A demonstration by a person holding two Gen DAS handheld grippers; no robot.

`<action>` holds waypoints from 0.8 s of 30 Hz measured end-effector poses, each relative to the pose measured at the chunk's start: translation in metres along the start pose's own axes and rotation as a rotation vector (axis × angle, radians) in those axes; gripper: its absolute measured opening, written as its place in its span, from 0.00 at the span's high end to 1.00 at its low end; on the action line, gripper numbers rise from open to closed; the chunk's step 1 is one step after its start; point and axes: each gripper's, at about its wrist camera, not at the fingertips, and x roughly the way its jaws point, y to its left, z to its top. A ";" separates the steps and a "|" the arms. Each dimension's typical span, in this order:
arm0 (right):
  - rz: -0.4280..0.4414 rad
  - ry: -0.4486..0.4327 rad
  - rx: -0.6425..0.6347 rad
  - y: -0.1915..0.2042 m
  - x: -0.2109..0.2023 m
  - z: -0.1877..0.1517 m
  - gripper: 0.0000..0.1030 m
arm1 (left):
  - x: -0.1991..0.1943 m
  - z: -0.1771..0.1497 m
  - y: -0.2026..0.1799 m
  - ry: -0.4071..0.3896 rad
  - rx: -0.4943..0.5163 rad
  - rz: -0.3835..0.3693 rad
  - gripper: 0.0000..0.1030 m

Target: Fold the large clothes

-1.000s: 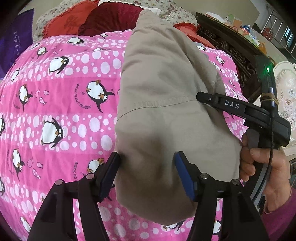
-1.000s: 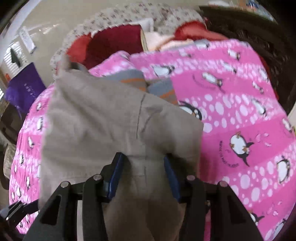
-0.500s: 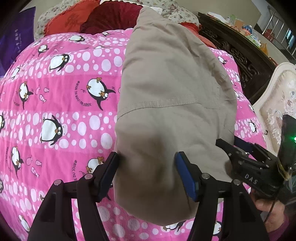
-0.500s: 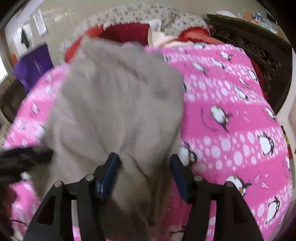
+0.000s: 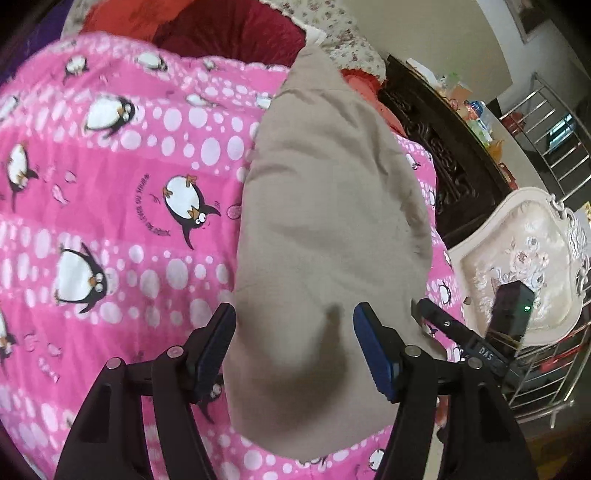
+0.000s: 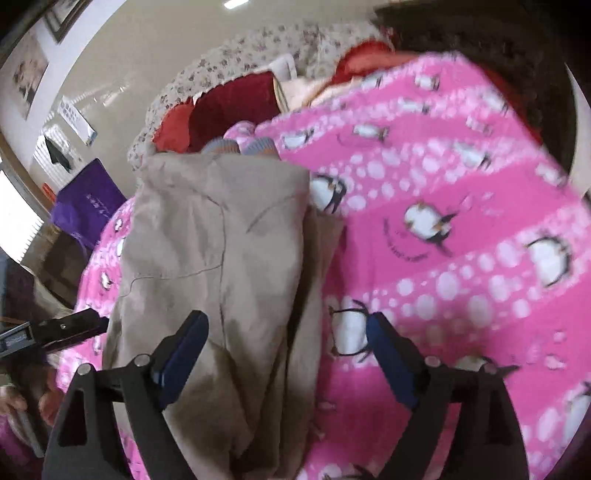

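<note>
A: Well, where is the garment lying?

B: The beige cotton garment (image 5: pixel 332 221), folded lengthwise into a long strip, lies on the bed, on top of the pink fleece blanket printed with penguins and white dots (image 5: pixel 110 229). It runs from the near edge of the bed up toward the pillows.

A: Is the left claw holding it?

B: The left claw (image 5: pixel 293 347) sits with its blue pads either side of the near end of the strip. The left pad looks to touch the cloth's edge, and the right pad shows a gap, so the jaws stand apart without pinching.

A: And the right one?

B: The right claw (image 6: pixel 286 354) has just been opening. Its jaws are spread wide; the garment's right edge lies between them, along with a patch of blanket, and neither pad presses on the cloth.

A: Any containers about?

B: Only one likely one: a purple bag with pale lettering (image 6: pixel 86 206) at the far left in the right wrist view. What it holds cannot be seen.

A: What else is on the bed?

B: A dark red velvet pillow (image 5: pixel 236 33) and a floral-print cushion (image 5: pixel 343 44) at the head end. A cream carved chair with a floral back (image 5: pixel 517 266) stands beside the bed.
</note>
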 end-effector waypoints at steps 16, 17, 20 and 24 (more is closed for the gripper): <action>0.214 0.120 0.033 0.018 0.064 0.031 0.55 | 0.036 0.012 -0.009 0.068 0.006 -0.056 0.84; 0.216 0.116 0.013 0.025 0.059 0.030 0.57 | 0.024 0.009 -0.014 0.055 0.022 -0.058 0.86; 0.251 0.116 -0.044 0.054 0.033 0.026 0.57 | -0.016 -0.002 -0.026 0.019 0.085 -0.053 0.87; 0.313 0.145 -0.078 0.089 0.006 -0.001 0.57 | -0.074 -0.037 -0.023 0.024 0.158 0.015 0.87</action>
